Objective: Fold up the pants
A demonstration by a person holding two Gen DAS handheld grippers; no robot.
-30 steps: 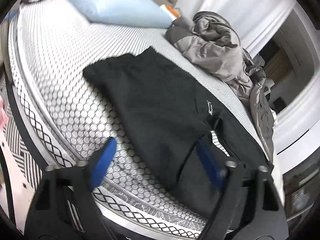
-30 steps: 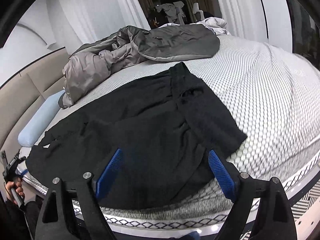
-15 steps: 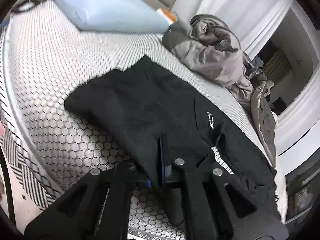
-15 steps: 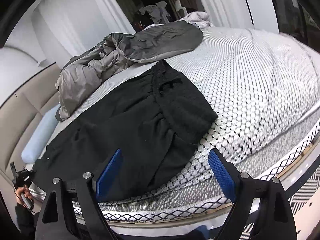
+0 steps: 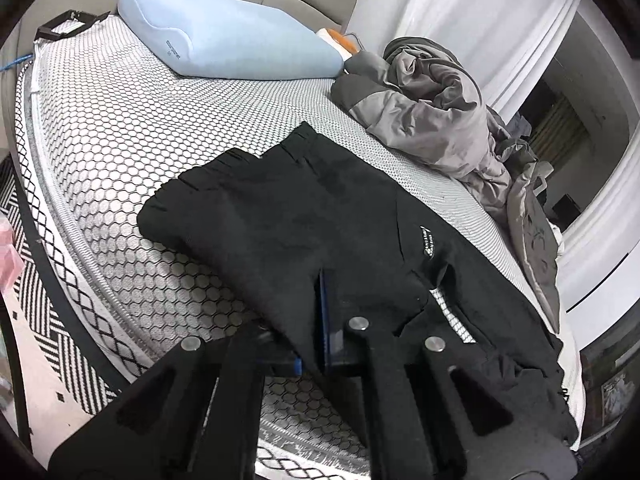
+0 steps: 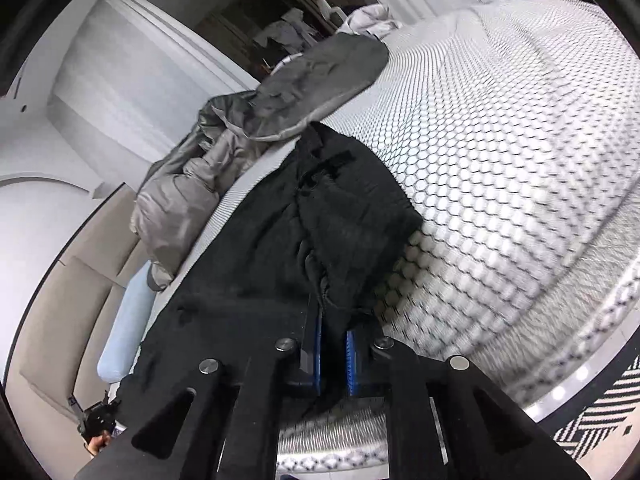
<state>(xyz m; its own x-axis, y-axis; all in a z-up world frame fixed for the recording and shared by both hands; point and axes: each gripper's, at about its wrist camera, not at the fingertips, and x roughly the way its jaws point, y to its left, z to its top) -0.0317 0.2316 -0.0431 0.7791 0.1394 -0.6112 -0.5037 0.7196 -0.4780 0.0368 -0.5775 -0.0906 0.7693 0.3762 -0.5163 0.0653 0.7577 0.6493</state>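
Early stage: pants (image 5: 320, 216) spread flat on bed (image 5: 120, 128), unfolded. Left gripper (image 5: 320, 320) and right gripper (image 6: 334, 344) clamped on near edge. Folding remains.

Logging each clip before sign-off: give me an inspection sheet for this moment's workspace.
Surface: bed, honeycomb-patterned cover.
Job's things: black pants lying flat near the bed's edge.
Clutter: blue pillow, grey duvet bunched up.
Grippers: left hand-held gripper shut on pants; right hand-held gripper just closed, pants fabric between its pads.
Cables: blue cord at the bed's far corner.
Surroundings: white curtains, patterned rug.
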